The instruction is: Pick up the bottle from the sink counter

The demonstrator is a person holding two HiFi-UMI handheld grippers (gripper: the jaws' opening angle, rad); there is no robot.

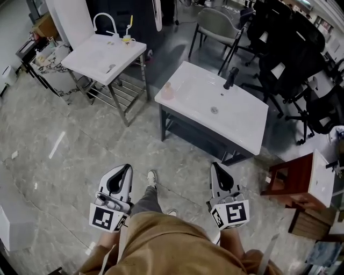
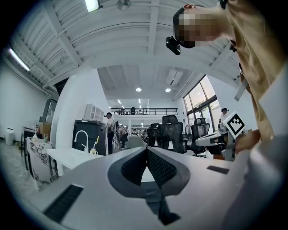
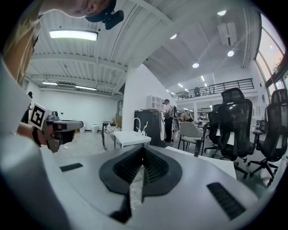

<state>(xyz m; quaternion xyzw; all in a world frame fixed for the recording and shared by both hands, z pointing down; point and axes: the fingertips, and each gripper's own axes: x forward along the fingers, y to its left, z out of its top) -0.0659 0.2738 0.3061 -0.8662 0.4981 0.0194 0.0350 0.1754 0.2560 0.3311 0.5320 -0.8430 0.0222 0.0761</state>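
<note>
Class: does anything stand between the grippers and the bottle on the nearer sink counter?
Nothing visible does. Only floor lies between the left gripper, the right gripper and the counter; the bottle stands at its left end.

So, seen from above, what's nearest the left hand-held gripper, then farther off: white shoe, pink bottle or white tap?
1. White shoe, on the floor, bottom centre.
2. Pink bottle, left corner of the near sink counter.
3. White tap, far sink, upper left.

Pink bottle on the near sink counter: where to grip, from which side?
Probably the bottle by its body, mid-height, coming level from the counter's front-left corner: it seems upright, alone near that corner, well clear of the faucet.
</note>
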